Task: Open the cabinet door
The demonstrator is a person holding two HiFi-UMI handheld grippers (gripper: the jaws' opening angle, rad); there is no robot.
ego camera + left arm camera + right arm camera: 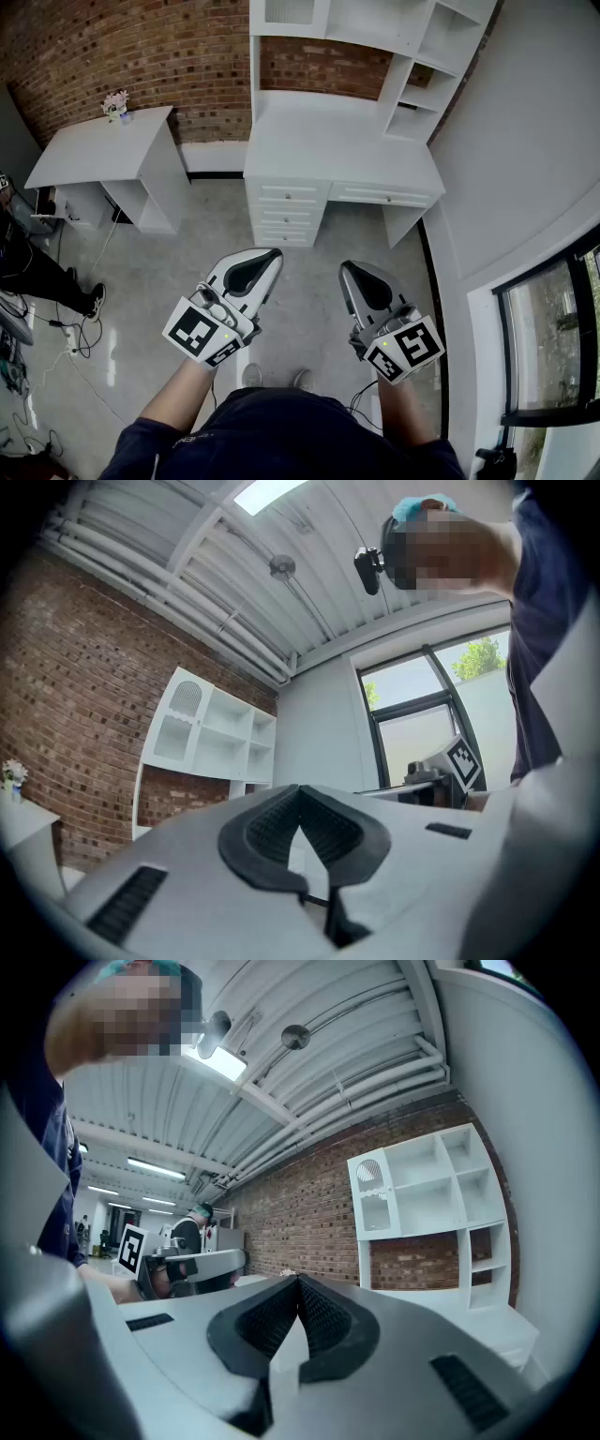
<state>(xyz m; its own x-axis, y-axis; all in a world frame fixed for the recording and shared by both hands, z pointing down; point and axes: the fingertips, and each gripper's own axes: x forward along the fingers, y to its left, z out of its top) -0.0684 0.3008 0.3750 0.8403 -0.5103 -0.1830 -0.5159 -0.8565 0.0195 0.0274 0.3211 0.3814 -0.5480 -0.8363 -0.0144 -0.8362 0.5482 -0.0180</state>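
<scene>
One small counter stands far left; right of it, one shelved counter carries the shut cabinet door top-left; near, two grippers, left gripper and right gripper, both closed, empty.

a grey concrete floor is running up to a brick wall. a big white desk is standing on it against that wall, with a stack of drawers sitting under its left part and a white shelf unit rising from its back edge. well to the left a smaller white desk is standing at an angle, and a small pot of pale flowers is sitting at its back corner, close to the bricks. black cables are trailing over the floor at the far left, beside someone's shoe.
</scene>
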